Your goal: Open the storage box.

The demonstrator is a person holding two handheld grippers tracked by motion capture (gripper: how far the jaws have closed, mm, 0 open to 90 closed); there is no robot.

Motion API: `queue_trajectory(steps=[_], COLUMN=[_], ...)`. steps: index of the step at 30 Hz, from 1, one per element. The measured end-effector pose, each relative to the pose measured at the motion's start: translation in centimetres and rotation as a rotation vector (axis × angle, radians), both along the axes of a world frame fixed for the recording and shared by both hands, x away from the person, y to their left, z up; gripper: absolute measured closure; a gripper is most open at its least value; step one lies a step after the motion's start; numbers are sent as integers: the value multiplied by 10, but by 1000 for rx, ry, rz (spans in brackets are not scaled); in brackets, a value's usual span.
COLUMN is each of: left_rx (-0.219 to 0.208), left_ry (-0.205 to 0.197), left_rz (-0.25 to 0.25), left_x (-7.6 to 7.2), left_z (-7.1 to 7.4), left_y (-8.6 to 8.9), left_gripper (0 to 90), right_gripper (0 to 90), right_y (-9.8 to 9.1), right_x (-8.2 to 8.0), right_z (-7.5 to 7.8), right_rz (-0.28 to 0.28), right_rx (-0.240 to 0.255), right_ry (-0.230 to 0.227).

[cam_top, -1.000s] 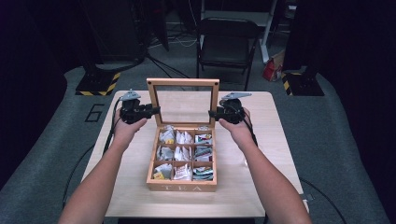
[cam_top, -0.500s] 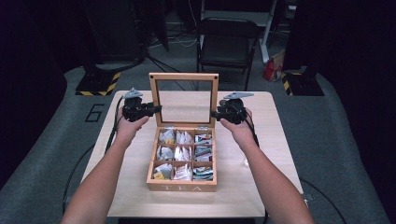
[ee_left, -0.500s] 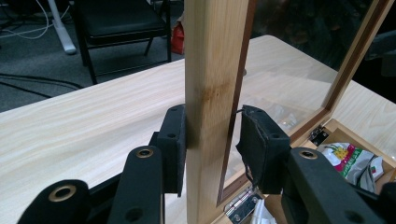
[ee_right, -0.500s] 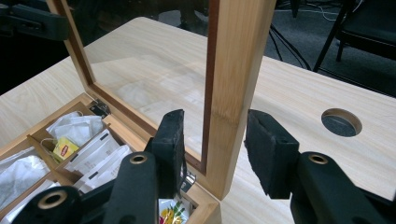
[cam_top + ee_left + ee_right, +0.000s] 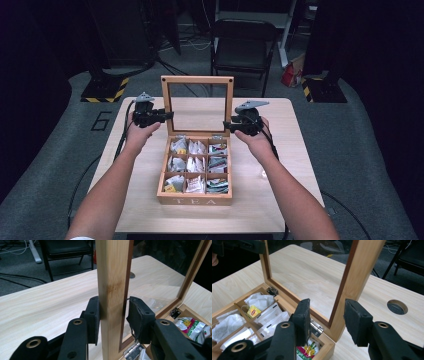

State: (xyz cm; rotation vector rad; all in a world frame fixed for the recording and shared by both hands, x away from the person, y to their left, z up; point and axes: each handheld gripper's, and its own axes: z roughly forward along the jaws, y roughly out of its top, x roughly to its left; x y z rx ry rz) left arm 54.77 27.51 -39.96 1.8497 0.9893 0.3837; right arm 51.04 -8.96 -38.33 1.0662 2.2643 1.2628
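The tea box lid [image 5: 197, 80] now stands upright, higher than before. The left tool [image 5: 112, 315] clamps its frame. The right tool [image 5: 327, 320] has just been opening, pads clear of the frame.

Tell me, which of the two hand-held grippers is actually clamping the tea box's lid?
The left hand-held gripper: its pads press both faces of the lid frame. The right hand-held gripper straddles the frame's other side with gaps beside its pads.

Counter [image 5: 280, 200]: pale wood, middle of the frame, with a round hole [image 5: 397, 306] near one edge.
Chair [image 5: 243, 47]: black folding, top centre, behind the counter.
Striped floor blocks [image 5: 106, 90]: yellow-black, upper left and upper right.
Red bag [image 5: 290, 76]: floor, upper right.
Floor mark [image 5: 101, 120]: a "6", left.
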Motion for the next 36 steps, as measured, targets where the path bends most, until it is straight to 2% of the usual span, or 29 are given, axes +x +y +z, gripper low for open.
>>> queue_trajectory(steps=[6, 13, 21, 25, 28, 36], left_rx=[-11, -11, -26, -12, -25, -28], left_ry=[13, 1, 1, 7, 9, 3], left_rz=[-4, 1, 17, 21, 25, 12], left_x=[2, -1, -10, -17, -23, -40], left_z=[0, 2, 4, 6, 8, 14], left_y=[0, 3, 13, 19, 23, 31], left_gripper=[607, 579, 555, 552, 552, 555], right_gripper=[560, 561, 559, 546, 532, 526], right_y=[0, -5, -4, 2, 7, 27], right_x=[-4, -8, -23, -32, -39, -59], right_z=[0, -4, -3, 1, 3, 4], right_rz=[11, 7, 39, 64, 80, 132], right_rx=[-6, -7, -4, 4, 22, -14], right_ry=[-1, 11, 8, -7, -7, -61])
